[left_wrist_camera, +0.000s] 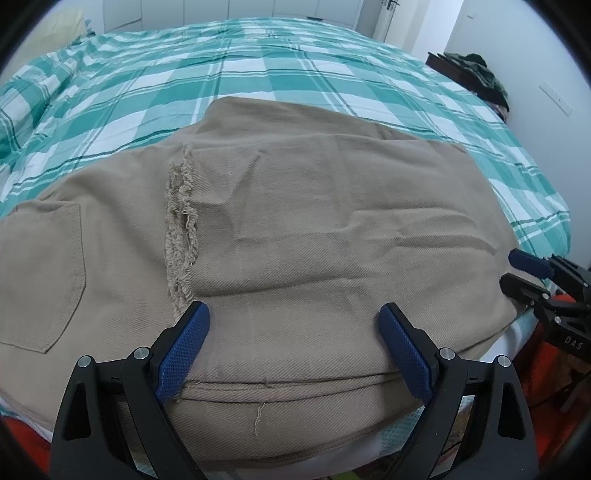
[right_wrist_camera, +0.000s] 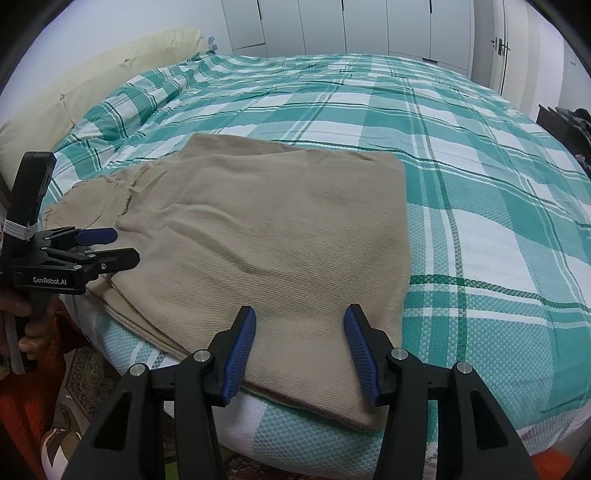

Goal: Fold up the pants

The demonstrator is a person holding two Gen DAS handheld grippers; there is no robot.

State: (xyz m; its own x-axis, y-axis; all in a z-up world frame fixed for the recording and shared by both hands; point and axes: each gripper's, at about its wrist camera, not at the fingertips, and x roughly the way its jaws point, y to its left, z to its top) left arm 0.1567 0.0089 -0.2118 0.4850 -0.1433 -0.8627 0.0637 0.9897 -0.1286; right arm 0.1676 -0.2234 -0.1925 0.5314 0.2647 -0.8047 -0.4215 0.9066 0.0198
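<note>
Tan pants (left_wrist_camera: 295,236) lie folded in layers on the bed near its front edge; a frayed hem (left_wrist_camera: 181,229) and a back pocket (left_wrist_camera: 40,273) show at the left. They also show in the right wrist view (right_wrist_camera: 273,236). My left gripper (left_wrist_camera: 293,325) is open just above the pants' near edge, holding nothing; it also shows in the right wrist view (right_wrist_camera: 122,245). My right gripper (right_wrist_camera: 300,325) is open over the pants' near right corner, holding nothing; it also shows in the left wrist view (left_wrist_camera: 517,269) at the pants' right edge.
The bed has a teal and white checked cover (right_wrist_camera: 461,166). A cream pillow (right_wrist_camera: 92,85) and a checked pillow (right_wrist_camera: 140,103) lie at the head. Dark clothes (left_wrist_camera: 476,74) sit on furniture beyond the bed. White wardrobes (right_wrist_camera: 351,26) stand behind.
</note>
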